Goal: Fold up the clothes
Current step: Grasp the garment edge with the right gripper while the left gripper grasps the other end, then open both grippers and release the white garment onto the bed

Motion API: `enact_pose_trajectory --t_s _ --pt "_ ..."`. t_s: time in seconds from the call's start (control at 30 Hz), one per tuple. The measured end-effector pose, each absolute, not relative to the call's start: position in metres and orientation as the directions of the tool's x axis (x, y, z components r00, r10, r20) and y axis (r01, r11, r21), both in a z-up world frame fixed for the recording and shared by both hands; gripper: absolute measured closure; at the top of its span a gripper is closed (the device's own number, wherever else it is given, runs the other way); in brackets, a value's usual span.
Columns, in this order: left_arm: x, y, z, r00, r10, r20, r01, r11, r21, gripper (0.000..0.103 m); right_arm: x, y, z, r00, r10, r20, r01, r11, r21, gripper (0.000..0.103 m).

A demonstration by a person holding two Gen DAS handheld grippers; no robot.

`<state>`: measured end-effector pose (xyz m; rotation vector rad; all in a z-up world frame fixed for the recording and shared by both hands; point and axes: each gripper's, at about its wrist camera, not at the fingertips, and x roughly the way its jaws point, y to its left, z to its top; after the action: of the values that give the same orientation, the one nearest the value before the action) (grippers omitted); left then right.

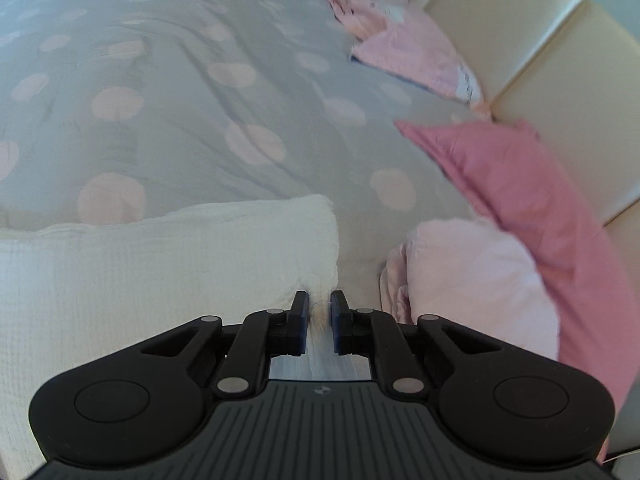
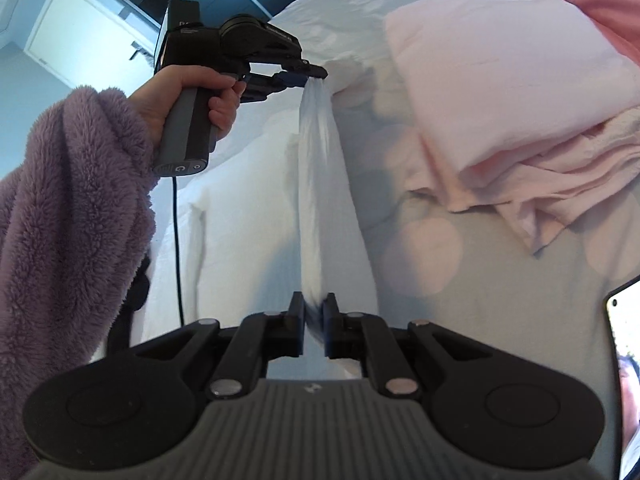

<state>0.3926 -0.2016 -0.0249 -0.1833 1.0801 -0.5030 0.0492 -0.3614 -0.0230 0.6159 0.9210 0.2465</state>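
- We worked over a bed w/ a grey duvet dotted w/ pale pink circles; cream padded headboard ran along its right side in the left wrist view.
- White garment lay spread on the duvet, textured weave; one edge was lifted and pulled into a taut ridge btwn both tongs.
- Dark pink pillow sat against the headboard, a lighter pink pillow farther along.
- Folded pale pink stack rested on the duvet just beside the white garment, near the dark pink pillow.
- Our left hand, in a fuzzy purple sleeve, gripped the left tool's handle.
- Left tongs were pinched onto the white fabric's edge.
- Right tongs were likewise clamped on the same edge, apart from the left ones.
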Motion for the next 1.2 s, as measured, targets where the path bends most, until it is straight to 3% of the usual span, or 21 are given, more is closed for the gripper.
enact_pose_trajectory --t_s 0.2,0.47,0.9,0.97,1.0,1.03,1.1,1.2 --pt "0.385 -0.132 -0.03 0.412 -0.542 -0.733 0.255 0.84 -0.478 0.094 0.05 -0.321 -0.025 0.541 0.51 -0.669 -0.018 0.802 0.597 0.093" --pt "0.382 -0.071 -0.084 0.431 -0.556 -0.711 0.154 0.822 -0.549 0.094 0.062 -0.278 -0.057 0.453 0.526 -0.72 -0.035 0.817 0.575 0.093" --pt "0.379 -0.053 -0.104 0.441 -0.482 -0.758 0.149 0.871 -0.467 0.09 0.07 -0.24 -0.075 0.379 0.474 -0.795 -0.084 0.873 0.481 0.092" --pt "0.373 -0.049 -0.095 0.432 -0.477 -0.766 0.155 0.875 -0.458 0.077 0.074 -0.238 -0.071 0.383 0.46 -0.801 -0.098 0.882 0.46 0.087" --pt "0.368 -0.045 -0.089 0.431 -0.473 -0.769 0.162 0.879 -0.449 0.074 0.073 -0.236 -0.071 0.389 0.459 -0.799 -0.104 0.884 0.456 0.082" --pt "0.362 -0.042 -0.082 0.435 -0.464 -0.771 0.173 0.884 -0.434 0.071 0.072 -0.236 -0.07 0.392 0.466 -0.794 -0.111 0.88 0.462 0.068" --pt "0.346 -0.036 -0.069 0.434 -0.448 -0.781 0.196 0.894 -0.404 0.067 0.071 -0.235 -0.067 0.389 0.498 -0.775 -0.128 0.862 0.49 0.06" --pt "0.31 -0.024 -0.051 0.423 -0.451 -0.786 0.223 0.892 -0.392 0.064 0.065 -0.241 -0.052 0.399 0.513 -0.76 -0.145 0.854 0.5 0.06"
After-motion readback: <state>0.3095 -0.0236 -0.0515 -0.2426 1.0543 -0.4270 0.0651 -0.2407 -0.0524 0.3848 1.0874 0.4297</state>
